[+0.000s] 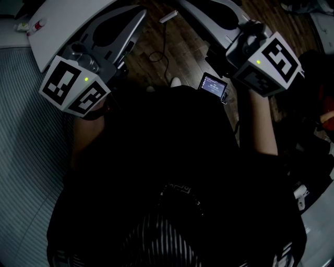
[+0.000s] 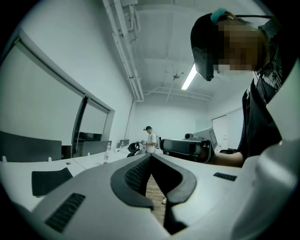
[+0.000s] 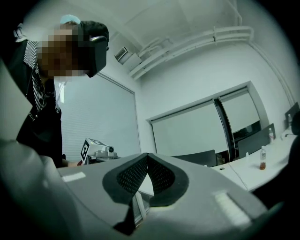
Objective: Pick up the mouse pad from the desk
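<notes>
A dark flat pad [image 2: 49, 180], likely the mouse pad, lies on the white desk [image 2: 18, 171] at the lower left of the left gripper view. It does not show in the head view. My left gripper [image 2: 151, 157] is shut, its jaws meeting at the tip with nothing between them, and it is held in the air well clear of the pad. My right gripper [image 3: 147, 155] is also shut and empty, and points up towards the window blinds. In the head view both grippers are held out in front of the body, the left gripper [image 1: 138, 21] and the right gripper [image 1: 209, 13] over the wooden floor [image 1: 167, 47].
A small lit screen [image 1: 213, 86] hangs at the person's chest, with a cable [image 1: 159, 49] on the floor below. Another person [image 2: 151, 140] stands far off among desks and chairs. One bottle [image 2: 106, 157] stands on the left desk. Another bottle [image 3: 262, 158] stands on the desk at right.
</notes>
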